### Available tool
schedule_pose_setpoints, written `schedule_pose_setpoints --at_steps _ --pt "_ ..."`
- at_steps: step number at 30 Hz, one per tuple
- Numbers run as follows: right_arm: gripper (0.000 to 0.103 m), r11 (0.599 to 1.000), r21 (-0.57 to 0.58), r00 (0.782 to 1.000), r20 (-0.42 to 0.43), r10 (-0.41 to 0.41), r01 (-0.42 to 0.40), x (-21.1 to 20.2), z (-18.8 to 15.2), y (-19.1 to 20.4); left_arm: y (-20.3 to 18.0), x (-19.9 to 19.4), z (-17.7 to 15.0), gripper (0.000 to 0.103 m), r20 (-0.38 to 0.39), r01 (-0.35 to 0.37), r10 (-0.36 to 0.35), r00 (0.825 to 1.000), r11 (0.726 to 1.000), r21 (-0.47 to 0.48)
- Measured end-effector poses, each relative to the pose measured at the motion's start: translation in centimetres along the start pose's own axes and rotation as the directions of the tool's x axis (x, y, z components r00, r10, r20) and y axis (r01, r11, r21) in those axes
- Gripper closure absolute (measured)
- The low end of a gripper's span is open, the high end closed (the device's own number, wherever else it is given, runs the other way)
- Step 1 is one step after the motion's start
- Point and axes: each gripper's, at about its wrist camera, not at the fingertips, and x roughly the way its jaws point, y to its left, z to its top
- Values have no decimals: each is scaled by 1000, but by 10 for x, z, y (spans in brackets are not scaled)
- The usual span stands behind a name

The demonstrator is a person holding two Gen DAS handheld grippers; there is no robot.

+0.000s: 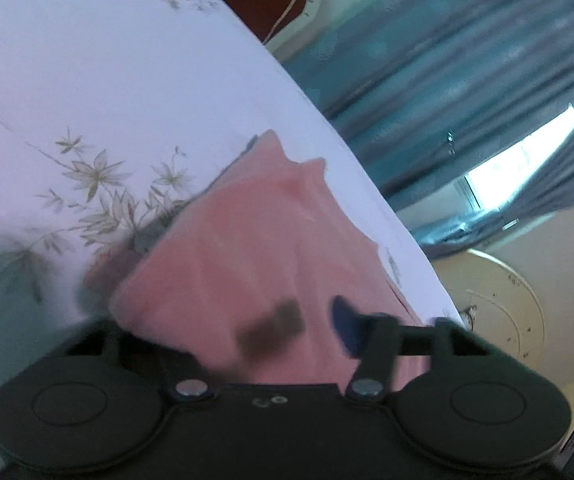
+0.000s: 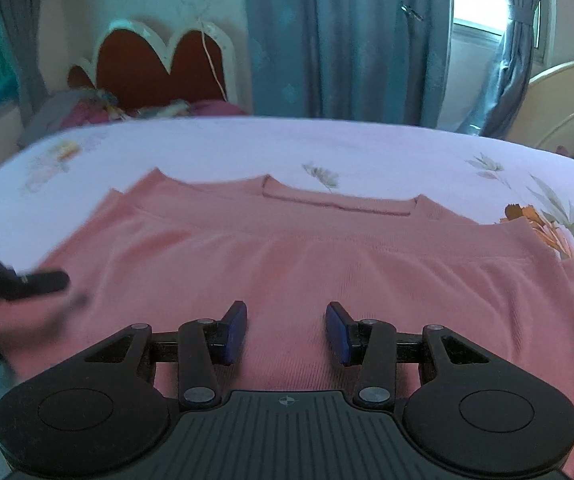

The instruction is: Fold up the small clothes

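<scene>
Right wrist view shows you the pink garment (image 2: 287,256) spread flat on the floral bedsheet (image 2: 327,148), folded once so that one hem lies across it below the neckline, which is at the side away from you. Your right gripper (image 2: 286,330) hangs above the garment's near part, its blue pads (image 2: 235,332) standing apart with only bare cloth seen between them, nothing pinched. Your left gripper (image 2: 27,284) comes in at the garment's left edge as a blurred dark shape, its finger lying over the cloth there. In the left wrist view the same garment (image 1: 247,248) fills the space right in front of the left gripper (image 1: 287,328); cloth lies across the left finger and hides it, one blue pad (image 1: 343,320) shows on the right, and the blur is too strong for you to tell whether the pads press on the cloth. That view is strongly tilted, the bedsheet (image 1: 107,92) running slantwise, so your left hand is rolled over. No brand, label or writing can be read anywhere. Beyond the garment stand the red headboard (image 2: 159,64) and the blue curtains (image 2: 347,40).
</scene>
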Motion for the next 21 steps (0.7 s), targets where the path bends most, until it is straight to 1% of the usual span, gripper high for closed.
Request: schedule_pose_setpoints --at_steps 1,3,6,8,10,13,17,19,21 --pt "59 1000 -7 1000 -12 -8 8 6 -4 1 2 4 1 68 4 7 -7 1000 1000 -10" --pt "59 999 -30 1000 6 -30 30 6 -8 4 5 6 3 76 9 18 -18 1000 1000 -20" --pt "59 998 -12 998 10 -55 55 2 -8 6 10 12 5 85 11 28 -27 1000 999 -35" --pt "60 997 -25 998 17 -68 69 6 -14 8 11 12 3 87 16 31 -31 999 999 -31" --pt "60 996 -42 997 8 -82 82 7 -12 11 9 12 2 88 23 28 -27 999 999 -18" --pt "59 996 -34 997 5 -79 79 8 -11 10 7 10 2 90 34 24 -23 999 999 -26" --pt "59 997 -28 997 18 -72 72 8 -13 10 -4 5 2 91 65 6 -7 998 1000 4" --pt "59 998 -31 998 19 -58 59 8 -13 7 -15 2 0 91 85 -12 8 996 999 44" --pt "59 999 -11 999 19 -33 33 6 -10 2 -32 -2 -1 92 108 -31 19 994 994 106"
